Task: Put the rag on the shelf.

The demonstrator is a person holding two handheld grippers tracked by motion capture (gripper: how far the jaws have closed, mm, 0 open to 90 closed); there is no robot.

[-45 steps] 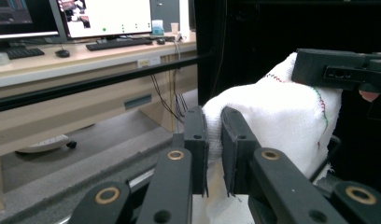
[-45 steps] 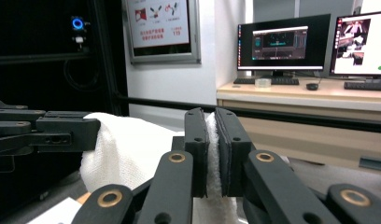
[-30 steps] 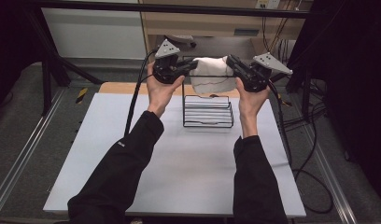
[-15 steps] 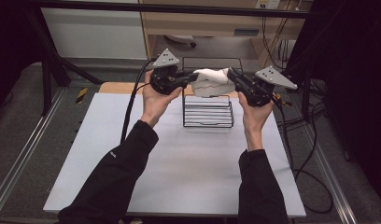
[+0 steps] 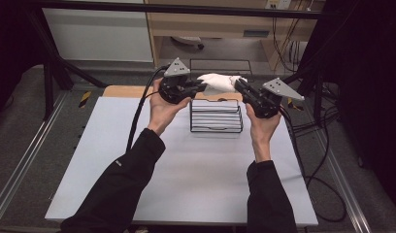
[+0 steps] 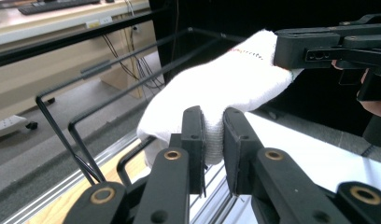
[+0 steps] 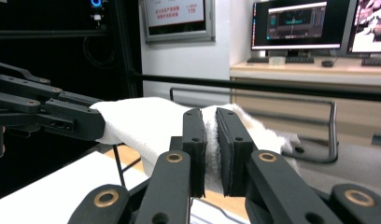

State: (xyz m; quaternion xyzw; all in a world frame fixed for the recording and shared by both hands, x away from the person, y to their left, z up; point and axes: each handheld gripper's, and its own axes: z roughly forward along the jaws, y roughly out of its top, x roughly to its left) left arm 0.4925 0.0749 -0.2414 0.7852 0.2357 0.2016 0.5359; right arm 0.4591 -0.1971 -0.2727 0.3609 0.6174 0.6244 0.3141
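White knitted glove, pinched by left gripper and right gripper, should be kept taut and lowered level toward the wire rack at 6 o'clock.

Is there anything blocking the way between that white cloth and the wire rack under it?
Nothing visible does. The white cloth, pinched by the left gripper and right gripper, hangs over the wire rack with open air below.

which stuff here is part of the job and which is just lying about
In the job:
- white knitted cloth
- left gripper, clamped on it
- right gripper, clamped on it
- black wire rack just below

Lying about:
- yellow-and-black object beside the table
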